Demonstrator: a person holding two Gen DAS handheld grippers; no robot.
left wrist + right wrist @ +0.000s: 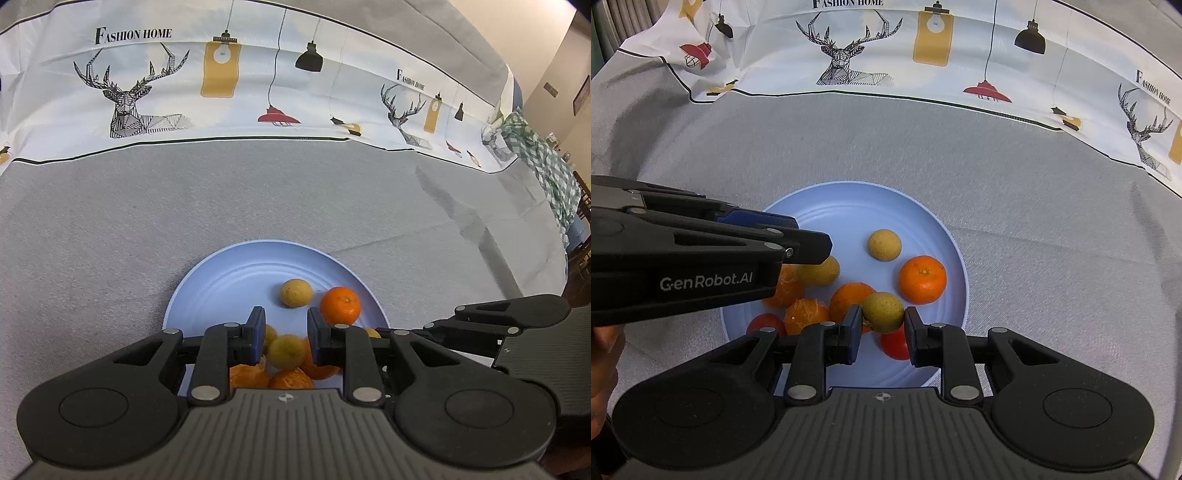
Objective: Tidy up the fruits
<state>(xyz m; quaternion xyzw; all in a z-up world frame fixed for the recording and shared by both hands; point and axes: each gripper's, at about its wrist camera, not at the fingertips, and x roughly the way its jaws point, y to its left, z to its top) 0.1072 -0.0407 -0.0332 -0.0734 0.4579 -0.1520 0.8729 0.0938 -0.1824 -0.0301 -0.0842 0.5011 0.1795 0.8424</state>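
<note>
Both grippers, left (282,334) and right (881,326), hang narrowly parted over our blue plate (849,210), each bracketing a yellow fruit (882,312) among oranges (922,279), seemingly to lift them clear for sorting.

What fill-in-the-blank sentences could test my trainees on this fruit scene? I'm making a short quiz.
1. All the fruit lies on a round plate whose colour is light ____.
2. The words printed on the cloth above the deer head read "FASHION ____".
3. Between the fingers of the right tool shows a fruit coloured yellowish-____.
4. The brand on the left tool reads "____.AI".

Missing words: blue; HOME; green; GenRobot
</note>
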